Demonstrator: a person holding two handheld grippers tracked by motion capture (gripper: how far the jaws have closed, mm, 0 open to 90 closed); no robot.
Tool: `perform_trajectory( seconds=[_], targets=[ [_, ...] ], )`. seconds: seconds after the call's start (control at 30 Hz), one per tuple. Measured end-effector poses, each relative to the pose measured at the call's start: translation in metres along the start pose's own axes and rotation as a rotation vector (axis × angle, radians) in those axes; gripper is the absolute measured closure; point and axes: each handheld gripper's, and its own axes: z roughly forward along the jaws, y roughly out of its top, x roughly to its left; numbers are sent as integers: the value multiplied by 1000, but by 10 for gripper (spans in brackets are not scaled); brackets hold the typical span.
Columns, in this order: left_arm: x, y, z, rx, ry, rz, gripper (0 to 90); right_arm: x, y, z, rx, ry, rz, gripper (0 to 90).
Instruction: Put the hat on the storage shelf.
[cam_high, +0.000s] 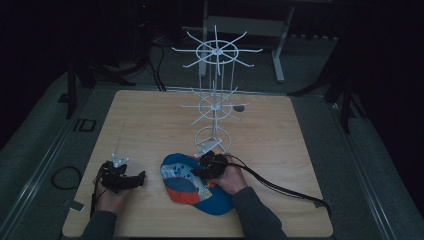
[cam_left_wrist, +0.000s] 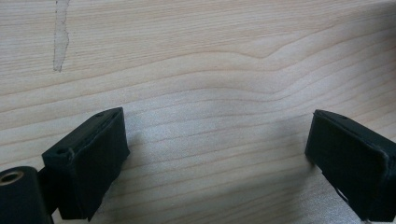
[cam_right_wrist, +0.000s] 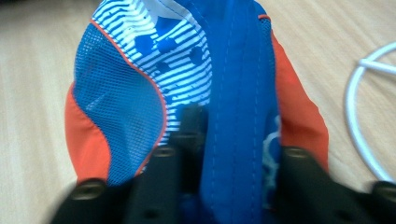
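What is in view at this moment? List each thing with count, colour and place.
Cap: one, blue with orange panels and a white striped patch, near edge of table, in front of the stand.
Hook stand: one, white wire, two tiers of hooks, ring base, centre of table.
Table: one, light wood.
Desk frame: one, pale, on the floor beyond the table.
Cable loop: one, black, on the floor at left.
Left claw: black, open above bare wood, left of the cap.
Right claw: black, closed on the cap's blue band.
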Motion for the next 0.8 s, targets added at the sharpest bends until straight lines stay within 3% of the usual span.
perform_trajectory(
  seconds=[0.1,0.5,0.7,0.8],
  targets=[
    [0,0,0,0,-1,1,61,2,0,-3,4,8,-14,881],
    [0,0,0,-1,-1,0,61,13,-4,-30,3,-23,-55,886],
    [0,0,0,-2,0,-1,61,7,-13,-54,-47,-34,-14,886],
    [0,0,0,-2,0,-1,61,5,-19,-64,-31,-57,-22,885]
  ],
)
